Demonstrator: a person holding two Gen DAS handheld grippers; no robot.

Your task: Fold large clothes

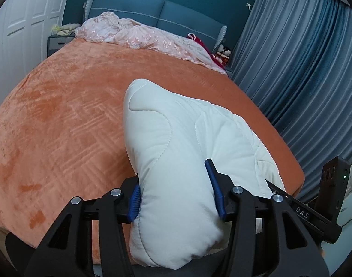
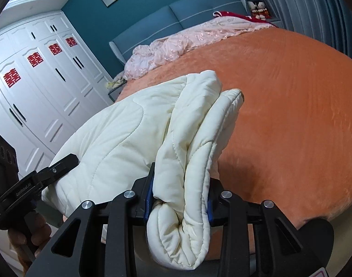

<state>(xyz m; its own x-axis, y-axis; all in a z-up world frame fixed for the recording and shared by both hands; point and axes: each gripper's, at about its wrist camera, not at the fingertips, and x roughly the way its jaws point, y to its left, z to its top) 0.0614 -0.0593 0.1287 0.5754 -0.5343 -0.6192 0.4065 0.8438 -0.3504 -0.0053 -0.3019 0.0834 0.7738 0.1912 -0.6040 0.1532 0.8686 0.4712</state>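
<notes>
Left gripper (image 1: 176, 191) clamped on white padded coat (image 1: 176, 143); right gripper (image 2: 179, 198) pinched shut on its bunched folds at 6 o'clock above orange bed (image 2: 291, 115).

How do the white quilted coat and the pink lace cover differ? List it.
The white quilted coat is thick, plain and padded; the pink lace cover is thin and patterned. The coat is gripped by both the left hand-held gripper and the right hand-held gripper; the cover lies crumpled by the headboard. Both are over the orange bedspread.
</notes>
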